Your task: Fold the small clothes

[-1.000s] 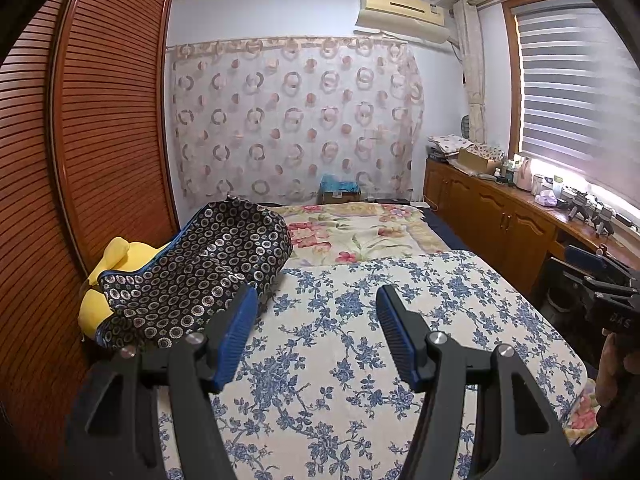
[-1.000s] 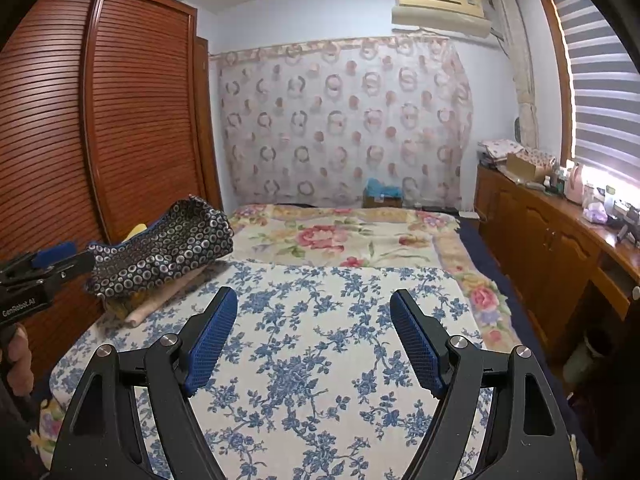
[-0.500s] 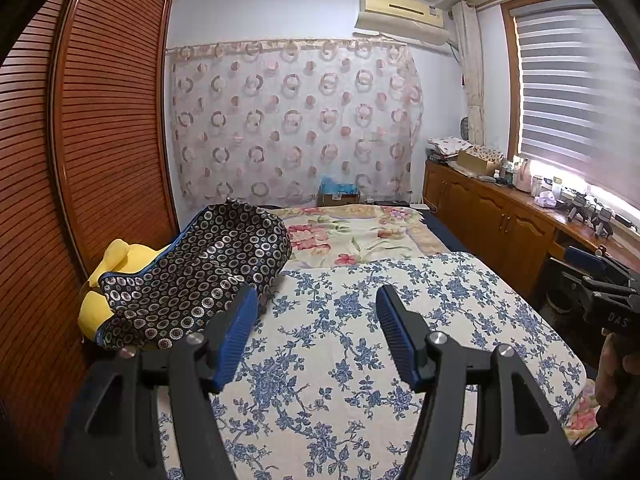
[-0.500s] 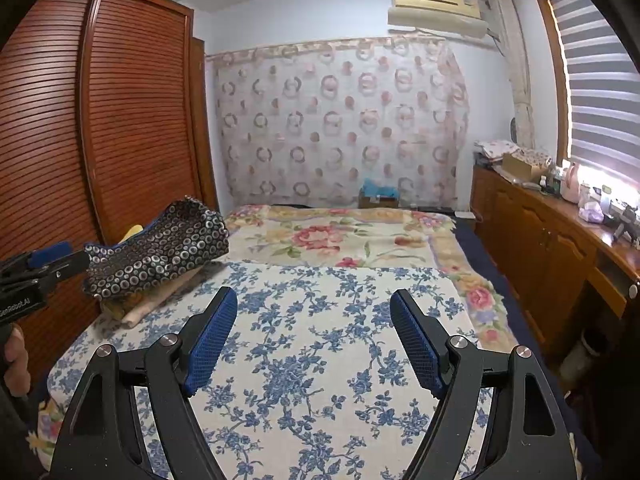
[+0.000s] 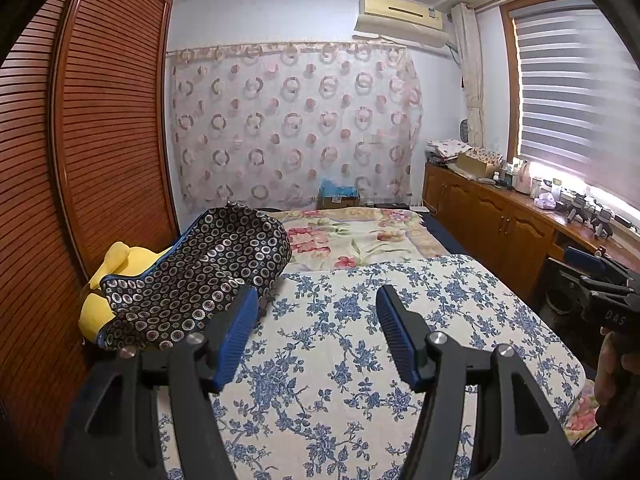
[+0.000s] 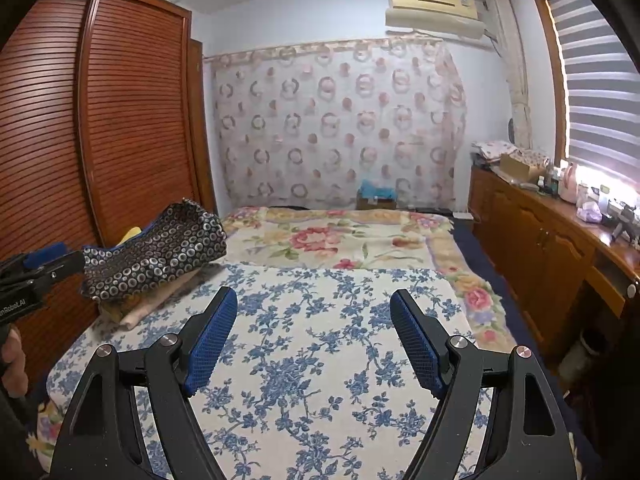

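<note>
A dark garment with a ring pattern lies heaped at the left side of the bed on top of a yellow item; it also shows in the right wrist view. My left gripper is open and empty, held above the blue-flowered sheet, just right of the garment. My right gripper is open and empty above the same sheet. Each gripper shows at the edge of the other's view.
A brown slatted wardrobe runs along the left of the bed. A wooden cabinet with clutter stands along the right under the window. A rose-patterned blanket covers the far half of the bed. A cream roll lies under the garment.
Both grippers have stayed open and nearly still; the views shift only slightly.
</note>
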`<action>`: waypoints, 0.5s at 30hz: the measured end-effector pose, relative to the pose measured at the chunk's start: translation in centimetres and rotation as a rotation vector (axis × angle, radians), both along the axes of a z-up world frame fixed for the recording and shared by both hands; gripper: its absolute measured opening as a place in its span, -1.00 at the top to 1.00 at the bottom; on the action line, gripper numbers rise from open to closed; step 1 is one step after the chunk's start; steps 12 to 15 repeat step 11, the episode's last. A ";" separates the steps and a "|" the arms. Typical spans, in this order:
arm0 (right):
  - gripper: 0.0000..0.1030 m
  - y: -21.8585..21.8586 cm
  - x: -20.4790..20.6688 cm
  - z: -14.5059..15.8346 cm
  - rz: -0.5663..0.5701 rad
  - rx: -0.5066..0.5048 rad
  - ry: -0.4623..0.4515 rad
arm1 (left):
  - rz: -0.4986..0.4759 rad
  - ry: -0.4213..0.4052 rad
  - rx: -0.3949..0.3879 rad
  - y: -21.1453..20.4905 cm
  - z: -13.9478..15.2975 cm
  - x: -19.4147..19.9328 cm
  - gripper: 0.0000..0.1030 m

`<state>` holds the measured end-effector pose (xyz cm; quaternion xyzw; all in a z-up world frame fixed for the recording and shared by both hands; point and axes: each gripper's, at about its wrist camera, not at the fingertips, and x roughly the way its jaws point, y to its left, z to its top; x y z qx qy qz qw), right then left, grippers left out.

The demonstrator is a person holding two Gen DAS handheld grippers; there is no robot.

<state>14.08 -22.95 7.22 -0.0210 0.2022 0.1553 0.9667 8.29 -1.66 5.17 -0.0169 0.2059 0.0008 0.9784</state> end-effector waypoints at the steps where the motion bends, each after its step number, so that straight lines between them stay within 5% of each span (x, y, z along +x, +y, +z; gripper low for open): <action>1: -0.57 0.0 0.0 0.0 0.000 0.000 -0.001 | 0.000 0.000 0.000 0.0 0.0 0.0 -0.20; 15: -0.57 0.0 0.0 0.0 0.001 0.001 -0.001 | 0.000 0.000 0.000 0.0 0.0 0.0 -0.20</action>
